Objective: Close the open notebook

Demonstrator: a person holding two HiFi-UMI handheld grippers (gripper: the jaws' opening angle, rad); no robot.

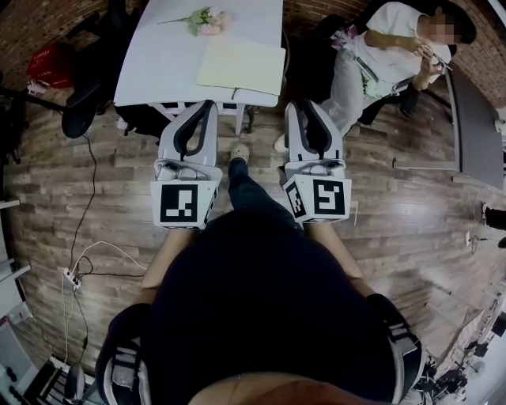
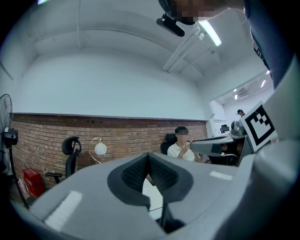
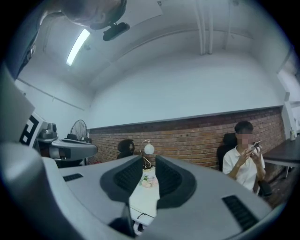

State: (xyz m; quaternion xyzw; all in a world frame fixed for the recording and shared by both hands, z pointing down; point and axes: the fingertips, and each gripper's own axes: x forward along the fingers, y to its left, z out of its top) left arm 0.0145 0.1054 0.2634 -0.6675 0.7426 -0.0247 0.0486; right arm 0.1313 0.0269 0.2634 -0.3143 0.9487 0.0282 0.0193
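Note:
The notebook (image 1: 241, 65) lies flat with its pale cream pages up, on the near right part of a white table (image 1: 158, 63). Both grippers are held level over the wooden floor, short of the table's near edge and apart from the notebook. My left gripper (image 1: 207, 105) points at the table's front; in the left gripper view its pads meet at the tip (image 2: 149, 157), shut on nothing. My right gripper (image 1: 303, 105) is just right of the notebook's corner. Its jaws (image 3: 149, 166) stand apart with nothing between them, and the table (image 3: 145, 199) shows through the gap.
A bunch of pale flowers (image 1: 207, 20) lies at the table's far side. A seated person (image 1: 379, 55) in a white shirt is close to the table's right. A black office chair (image 1: 87, 103) and a red bag (image 1: 47, 63) stand left, a dark desk (image 1: 474, 126) right, with cables (image 1: 73, 277) on the floor.

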